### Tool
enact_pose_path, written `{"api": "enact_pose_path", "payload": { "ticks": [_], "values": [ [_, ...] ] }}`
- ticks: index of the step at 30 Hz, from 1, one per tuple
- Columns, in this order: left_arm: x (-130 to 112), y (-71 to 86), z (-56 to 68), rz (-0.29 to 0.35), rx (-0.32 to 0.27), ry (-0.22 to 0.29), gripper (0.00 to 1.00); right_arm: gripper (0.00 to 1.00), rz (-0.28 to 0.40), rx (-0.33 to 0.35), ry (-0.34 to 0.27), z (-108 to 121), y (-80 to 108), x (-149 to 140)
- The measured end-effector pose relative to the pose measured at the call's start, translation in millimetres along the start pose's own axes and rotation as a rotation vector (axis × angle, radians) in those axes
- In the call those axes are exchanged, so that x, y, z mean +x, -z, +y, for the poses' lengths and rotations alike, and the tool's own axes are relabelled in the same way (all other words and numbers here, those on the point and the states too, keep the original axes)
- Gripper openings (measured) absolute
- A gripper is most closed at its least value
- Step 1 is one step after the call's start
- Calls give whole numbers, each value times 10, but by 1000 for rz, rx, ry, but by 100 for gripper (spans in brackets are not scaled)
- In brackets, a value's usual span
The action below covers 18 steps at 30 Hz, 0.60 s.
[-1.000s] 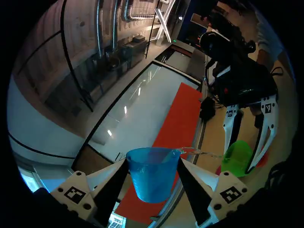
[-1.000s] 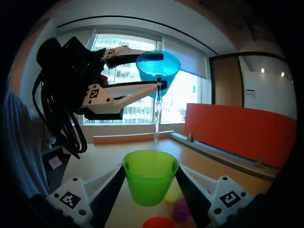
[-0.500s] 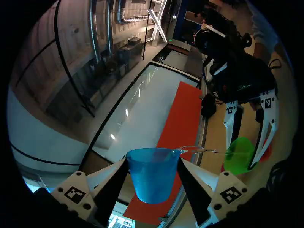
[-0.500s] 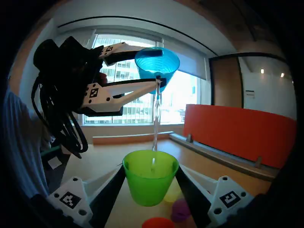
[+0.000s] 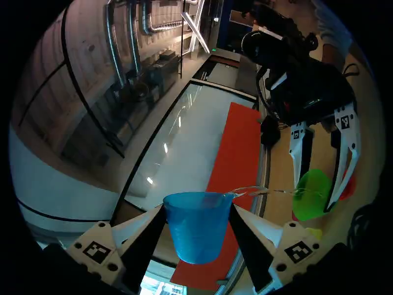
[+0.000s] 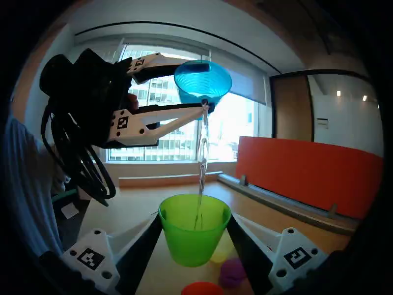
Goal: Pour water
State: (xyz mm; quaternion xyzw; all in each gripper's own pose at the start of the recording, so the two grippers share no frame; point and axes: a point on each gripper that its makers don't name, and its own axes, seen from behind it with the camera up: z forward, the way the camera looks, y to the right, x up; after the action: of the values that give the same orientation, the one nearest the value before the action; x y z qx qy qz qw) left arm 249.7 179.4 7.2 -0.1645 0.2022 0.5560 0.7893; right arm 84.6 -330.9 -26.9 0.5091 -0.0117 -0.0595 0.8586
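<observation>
- Water (image 6: 200, 162) falls in a thin clear stream from the low lip of a translucent blue plastic cup (image 6: 202, 81) into a translucent green plastic cup (image 6: 194, 228) straight below it.
- We see the left gripper (image 6: 204, 88) high at the left of the right gripper view. It is closed on the blue cup, and it holds the cup tipped with the mouth turned towards the near side.
- In the left gripper view, that gripper (image 5: 198, 216) is opened only to the cup's width. Both white fingers (image 5: 137, 231) press on the sides of the blue cup (image 5: 198, 226).
- The right gripper (image 6: 194, 221) is likewise closed to cup width, with a finger on each side of the green cup. It holds the cup upright, with the mouth open to the stream.
- From the left gripper view we see the right gripper (image 5: 314, 196) at the far right with the green cup (image 5: 312, 194) between its fingers. The water (image 5: 265, 191) reaches across to the cup.
- Under the green cup lies a pale wooden table (image 6: 127, 206). On it stand a small purple cup (image 6: 233, 270), a small orange cup (image 6: 201, 287) and a small yellow cup (image 6: 223, 248), all near one another.
- An orange partition panel (image 6: 314, 172) stands along the far right of the table.
- A bright window (image 6: 147, 142) lies beyond the left gripper.
- A bundle of black cables (image 6: 78, 142) hangs from the left gripper, beside a pale blue sleeve (image 6: 24, 187).
</observation>
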Motion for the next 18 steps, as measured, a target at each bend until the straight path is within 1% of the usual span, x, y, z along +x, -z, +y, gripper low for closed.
{"api": "enact_pose_path", "payload": {
  "ticks": [18],
  "values": [
    [101, 1, -127, 17, 10, -87, 87, 91, 4, -15, 14, 62, 11, 21]
  ]
}}
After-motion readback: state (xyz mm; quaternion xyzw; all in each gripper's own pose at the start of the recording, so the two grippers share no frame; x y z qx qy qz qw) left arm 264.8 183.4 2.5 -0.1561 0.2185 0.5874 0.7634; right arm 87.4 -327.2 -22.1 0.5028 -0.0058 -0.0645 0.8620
